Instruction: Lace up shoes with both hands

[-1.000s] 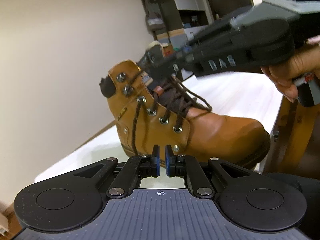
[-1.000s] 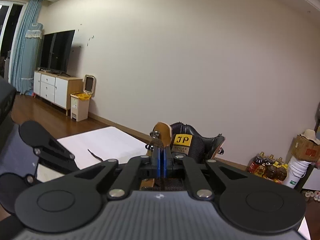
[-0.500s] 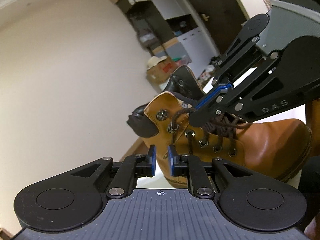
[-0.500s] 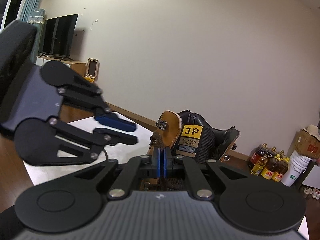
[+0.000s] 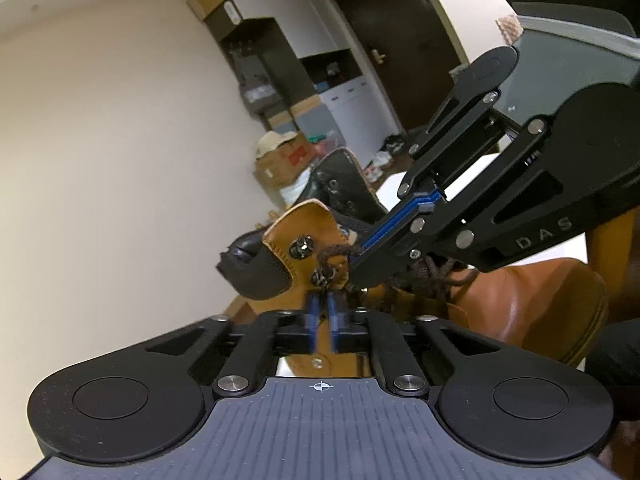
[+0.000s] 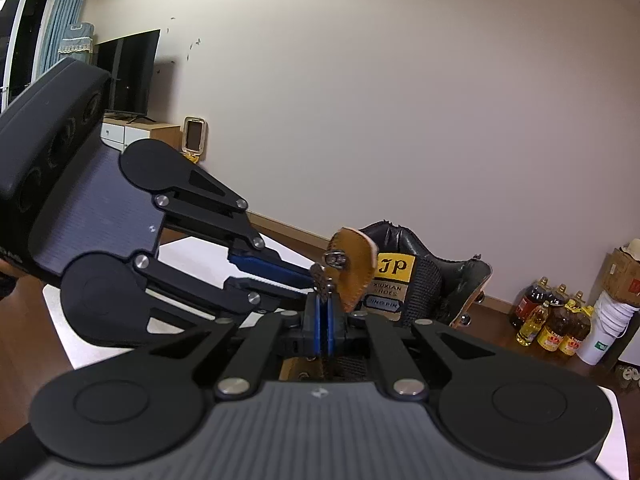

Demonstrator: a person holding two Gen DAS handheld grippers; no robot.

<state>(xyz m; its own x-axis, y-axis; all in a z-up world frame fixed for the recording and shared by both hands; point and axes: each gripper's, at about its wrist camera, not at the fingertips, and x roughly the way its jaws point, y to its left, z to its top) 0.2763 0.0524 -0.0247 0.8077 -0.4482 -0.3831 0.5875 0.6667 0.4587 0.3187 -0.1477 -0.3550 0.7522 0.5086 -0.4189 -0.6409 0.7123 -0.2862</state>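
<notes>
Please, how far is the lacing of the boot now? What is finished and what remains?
Done: the lace crosses the lower eyelets of the boot. In hand: the right gripper is shut on the lace by the lower hook; the left gripper is closing its fingers, the lace seemingly between them. Left: the top hook looks bare, and no knot shows.

Black gripper [image 5: 322, 312] linkages, silver screws, blue pads, "DAS" lettering.

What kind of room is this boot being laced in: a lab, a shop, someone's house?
Most likely a home living room. A flat-screen television stands on a low white cabinet beside curtains, and bottles of cooking oil sit on the wood floor by the wall.
</notes>
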